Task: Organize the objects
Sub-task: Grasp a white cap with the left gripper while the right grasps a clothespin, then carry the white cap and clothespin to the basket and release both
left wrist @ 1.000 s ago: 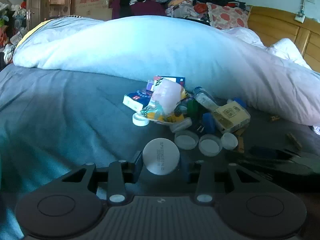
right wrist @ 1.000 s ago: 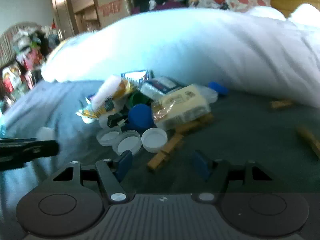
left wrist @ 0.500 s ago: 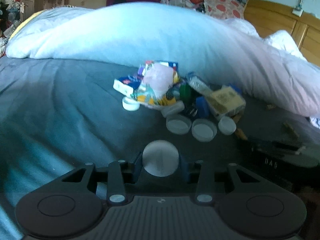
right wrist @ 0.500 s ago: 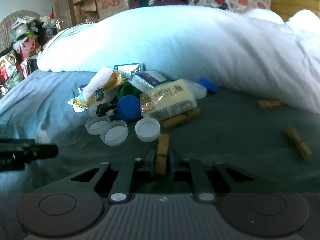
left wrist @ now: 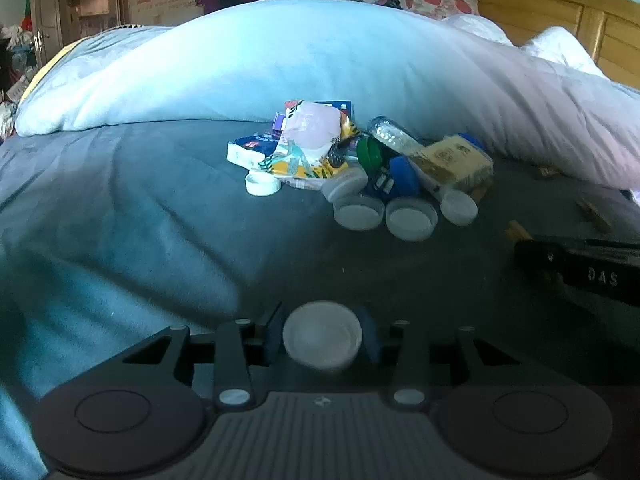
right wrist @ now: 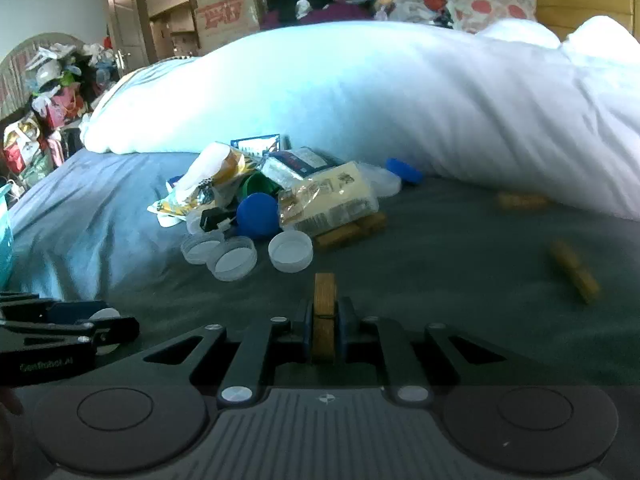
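My left gripper is shut on a white bottle cap, held above the grey-blue bed sheet. My right gripper is shut on a wooden clothespin. A pile lies ahead of both: snack wrapper, white caps, blue cap, green cap, yellow packet, small plastic bottle. In the right wrist view the left gripper shows at the lower left with the white cap. The right gripper's body shows at the right of the left wrist view.
A big white duvet lies behind the pile. Loose wooden clothespins lie on the sheet to the right, and two more under the yellow packet. A wooden headboard and heaps of clothes stand behind.
My right gripper closed on a wooden clothespin and lifted it from the sheet. My left gripper drew back from the pile with the white cap still held.
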Demonstrator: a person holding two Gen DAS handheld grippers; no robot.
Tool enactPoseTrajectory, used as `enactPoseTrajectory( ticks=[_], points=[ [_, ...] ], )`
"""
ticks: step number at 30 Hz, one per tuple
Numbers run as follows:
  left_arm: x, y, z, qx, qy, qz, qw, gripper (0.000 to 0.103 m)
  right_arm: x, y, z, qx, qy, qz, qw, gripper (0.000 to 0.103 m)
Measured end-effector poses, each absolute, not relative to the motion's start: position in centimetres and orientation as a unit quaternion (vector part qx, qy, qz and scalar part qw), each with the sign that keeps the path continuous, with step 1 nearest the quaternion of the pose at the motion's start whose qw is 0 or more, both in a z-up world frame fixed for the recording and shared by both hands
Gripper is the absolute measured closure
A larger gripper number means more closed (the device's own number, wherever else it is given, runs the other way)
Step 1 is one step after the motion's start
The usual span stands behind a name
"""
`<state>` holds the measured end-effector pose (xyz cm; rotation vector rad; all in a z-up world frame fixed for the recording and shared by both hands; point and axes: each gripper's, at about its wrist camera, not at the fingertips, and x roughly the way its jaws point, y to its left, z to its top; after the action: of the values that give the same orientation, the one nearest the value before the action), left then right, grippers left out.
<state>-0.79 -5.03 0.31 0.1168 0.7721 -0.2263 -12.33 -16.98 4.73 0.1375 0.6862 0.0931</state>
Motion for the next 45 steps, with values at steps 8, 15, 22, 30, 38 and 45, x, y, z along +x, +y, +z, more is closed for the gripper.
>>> enactPoseTrajectory(
  ticks=[8,15,22,30,38,45],
  points=[
    [-1.7,-5.1,1.0,0.051,0.374,-0.100,0.921,0.061,-12.4,-16.7,4.5,0.057,0.340,0.046,0.938,0.088],
    [-2.7,-2.5,9.6,0.029,0.289,-0.061,0.955,0.061,-12.4,-15.3,10.9,0.062,0.276,0.071,0.957,0.088],
    [-5.1,6.5,21.3,0.003,0.177,0.038,0.983,0.061,-11.6,-8.6,22.0,0.053,0.173,0.161,0.970,0.088],
    [-8.6,19.4,28.1,0.002,0.145,0.162,0.976,0.061,-10.6,2.7,30.5,0.047,0.142,0.287,0.946,0.088],
    [-12.3,29.2,28.6,-0.030,0.194,0.212,0.957,0.061,-9.9,13.3,33.5,0.013,0.187,0.371,0.910,0.088],
    [-12.1,33.9,26.3,-0.056,0.259,0.213,0.940,0.061,-9.9,19.1,33.7,-0.009,0.232,0.398,0.888,0.088]
  ],
)
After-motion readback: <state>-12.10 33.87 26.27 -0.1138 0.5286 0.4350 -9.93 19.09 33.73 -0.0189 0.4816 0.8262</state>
